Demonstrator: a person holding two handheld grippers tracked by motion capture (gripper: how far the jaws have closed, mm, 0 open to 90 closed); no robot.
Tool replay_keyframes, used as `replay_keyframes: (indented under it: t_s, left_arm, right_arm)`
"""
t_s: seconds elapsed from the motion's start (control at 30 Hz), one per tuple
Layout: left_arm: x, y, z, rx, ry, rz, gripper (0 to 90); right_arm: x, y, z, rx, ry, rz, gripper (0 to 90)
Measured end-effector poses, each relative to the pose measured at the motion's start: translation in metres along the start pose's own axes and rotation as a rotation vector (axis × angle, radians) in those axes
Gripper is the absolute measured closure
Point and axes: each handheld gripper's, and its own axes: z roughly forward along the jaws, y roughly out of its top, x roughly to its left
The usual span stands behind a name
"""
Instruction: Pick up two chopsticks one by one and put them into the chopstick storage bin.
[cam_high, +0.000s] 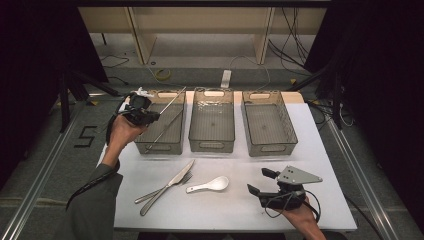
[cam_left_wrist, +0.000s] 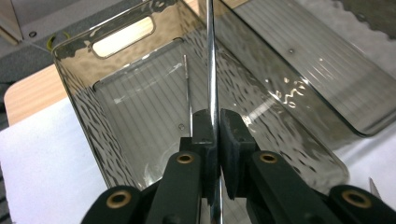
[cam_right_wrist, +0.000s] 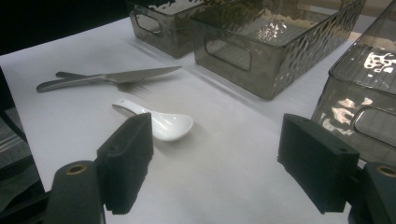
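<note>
My left gripper (cam_high: 150, 116) hangs over the left smoked-plastic bin (cam_high: 159, 147). In the left gripper view its jaws (cam_left_wrist: 214, 116) are shut on a thin shiny metal rod (cam_left_wrist: 210, 56), which slants up past the bin's far rim (cam_high: 172, 100). A second thin rod (cam_high: 165, 129) lies slanted inside that bin (cam_left_wrist: 188, 93). On the white table sheet lie a knife (cam_high: 170, 185) across a fork (cam_high: 187, 176), with a white ceramic spoon (cam_high: 210, 185) beside them. My right gripper (cam_high: 259, 181) rests open at the front right, its jaws (cam_right_wrist: 217, 135) empty and the spoon (cam_right_wrist: 163, 123) just beyond them.
A middle bin (cam_high: 212, 145) and a right bin (cam_high: 272, 148) stand in a row with the left one across the back of the sheet. Black curtains flank the table. Cables and a wooden frame lie on the floor beyond.
</note>
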Motion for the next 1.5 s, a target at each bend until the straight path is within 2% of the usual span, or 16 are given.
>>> replay_keyframes:
  t_s: [0.2,0.4,0.77,0.97,1.1,1.2,1.23,1.27,1.3,1.37,1.5]
  left_arm:
    - [0.007,-0.003,0.010,-0.003,0.009,-0.023,84.5]
    - [0.007,-0.005,0.016,0.005,0.003,-0.020,84.5]
    - [0.013,-0.012,0.029,0.017,0.022,-0.063,84.4]
    - [0.015,-0.015,0.037,0.046,0.041,-0.072,84.3]
    - [0.015,-0.018,0.042,0.069,0.040,-0.069,84.1]
    - [0.015,-0.019,0.045,0.073,0.051,-0.086,83.0]
    - [0.014,-0.018,0.045,0.062,0.047,-0.097,77.2]
    - [0.014,-0.017,0.045,0.056,0.044,-0.107,66.8]
    - [0.013,-0.016,0.044,0.046,0.046,-0.100,58.6]
    - [0.010,-0.014,0.041,0.034,0.048,-0.079,53.3]
    - [0.005,-0.011,0.034,0.023,0.011,-0.083,44.0]
  right_arm:
    - [0.000,0.000,0.000,-0.002,0.001,-0.001,27.4]
    - [0.000,0.000,0.000,-0.002,0.001,-0.001,27.4]
    - [0.000,0.000,0.000,-0.002,0.003,0.000,27.4]
    - [0.000,0.000,0.000,-0.002,0.002,0.000,27.4]
    - [0.000,0.000,0.000,-0.001,0.003,0.001,27.4]
    - [0.000,0.000,0.000,-0.001,0.004,0.001,27.3]
    - [0.000,0.000,0.000,-0.001,0.004,0.001,27.4]
    - [0.000,0.000,-0.001,-0.001,0.003,0.000,27.4]
    - [0.000,0.000,0.000,0.000,0.003,0.001,27.4]
    - [0.000,0.000,0.000,0.000,0.003,0.003,27.4]
    - [0.000,0.000,-0.001,-0.002,0.003,0.001,27.4]
